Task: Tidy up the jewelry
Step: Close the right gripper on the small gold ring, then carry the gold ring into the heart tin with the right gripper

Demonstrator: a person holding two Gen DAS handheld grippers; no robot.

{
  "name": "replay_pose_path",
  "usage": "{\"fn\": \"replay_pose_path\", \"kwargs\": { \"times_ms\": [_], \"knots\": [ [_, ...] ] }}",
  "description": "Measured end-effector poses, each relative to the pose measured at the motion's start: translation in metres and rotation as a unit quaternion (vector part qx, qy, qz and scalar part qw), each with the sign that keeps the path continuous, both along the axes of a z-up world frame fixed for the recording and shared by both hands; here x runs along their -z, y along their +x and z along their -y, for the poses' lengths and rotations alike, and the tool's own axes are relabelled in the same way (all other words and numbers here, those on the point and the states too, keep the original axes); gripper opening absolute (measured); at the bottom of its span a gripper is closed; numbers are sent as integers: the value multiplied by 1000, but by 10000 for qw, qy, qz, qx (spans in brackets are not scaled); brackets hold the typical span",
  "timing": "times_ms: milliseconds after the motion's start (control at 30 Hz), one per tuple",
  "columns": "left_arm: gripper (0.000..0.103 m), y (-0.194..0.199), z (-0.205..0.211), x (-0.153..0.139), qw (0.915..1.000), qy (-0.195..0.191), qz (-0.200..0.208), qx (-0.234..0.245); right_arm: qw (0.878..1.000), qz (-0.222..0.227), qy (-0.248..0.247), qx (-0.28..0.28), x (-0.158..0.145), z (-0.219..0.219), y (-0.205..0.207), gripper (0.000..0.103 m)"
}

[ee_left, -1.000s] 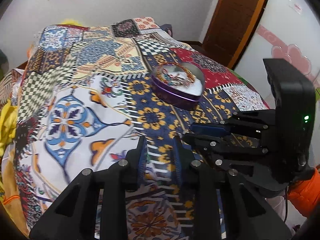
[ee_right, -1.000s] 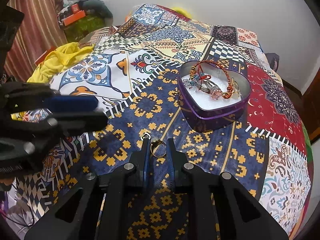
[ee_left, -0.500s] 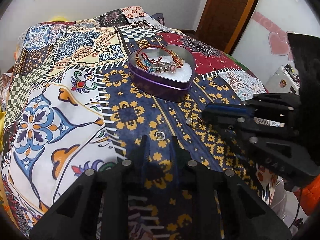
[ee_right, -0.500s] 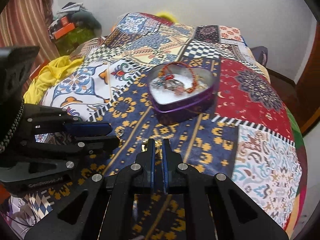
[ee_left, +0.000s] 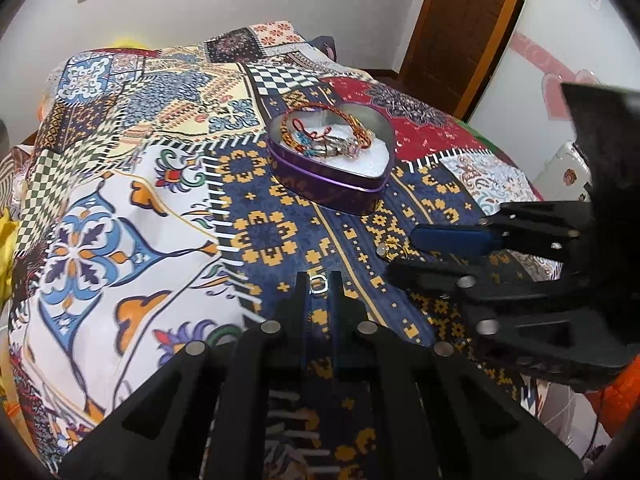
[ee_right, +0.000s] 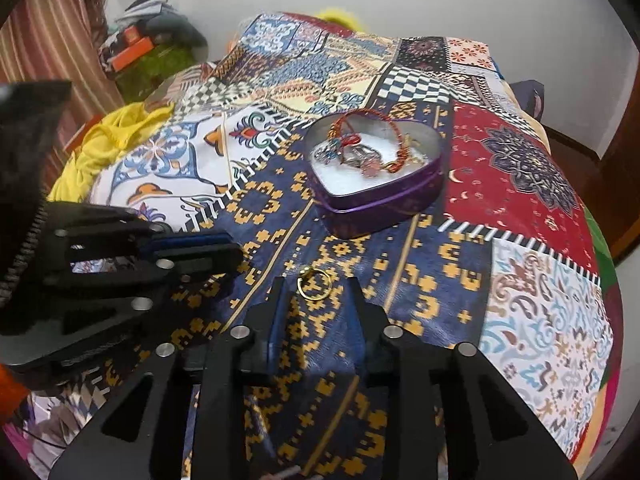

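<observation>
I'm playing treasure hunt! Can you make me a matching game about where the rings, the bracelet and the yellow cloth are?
Things:
1. small silver ring
2. gold ring with a bead
3. red braided bracelet
4. crumpled yellow cloth

Places:
A. inside the purple heart-shaped tin
B. beside the patchwork cover, at its edge
C. between the left gripper fingertips
D. on the cover at the open right gripper fingertips

Pairs: 1-C, 2-D, 3-A, 4-B
</observation>
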State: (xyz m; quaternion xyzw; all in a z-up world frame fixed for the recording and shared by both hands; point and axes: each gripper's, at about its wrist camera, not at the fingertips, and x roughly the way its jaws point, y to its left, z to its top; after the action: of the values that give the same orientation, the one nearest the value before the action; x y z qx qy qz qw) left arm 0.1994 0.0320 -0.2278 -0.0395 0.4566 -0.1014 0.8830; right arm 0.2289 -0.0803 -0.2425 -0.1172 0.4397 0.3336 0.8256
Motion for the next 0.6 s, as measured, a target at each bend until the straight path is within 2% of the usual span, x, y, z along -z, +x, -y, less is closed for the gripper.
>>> {"fn": "replay_pose_path", "kwargs": {
  "times_ms": [200, 267, 333, 600],
  "knots": [
    [6, -6, -11, -9, 9999, -59, 106, -101, 9995, 273, -167, -30, 6, -9, 1, 27],
    [6, -7, -14, -11, 9998, -52, 137, -127, 9994, 290, -194, -55, 6, -10, 3, 26],
    [6, -8, -15, -14, 9997, -67, 167, -148, 9991, 331, -243, -41, 6, -11, 4, 19],
    [6, -6, -11, -24, 9994, -109, 317, -132, 9994, 308, -149, 9, 2, -8, 1, 18]
  ]
}}
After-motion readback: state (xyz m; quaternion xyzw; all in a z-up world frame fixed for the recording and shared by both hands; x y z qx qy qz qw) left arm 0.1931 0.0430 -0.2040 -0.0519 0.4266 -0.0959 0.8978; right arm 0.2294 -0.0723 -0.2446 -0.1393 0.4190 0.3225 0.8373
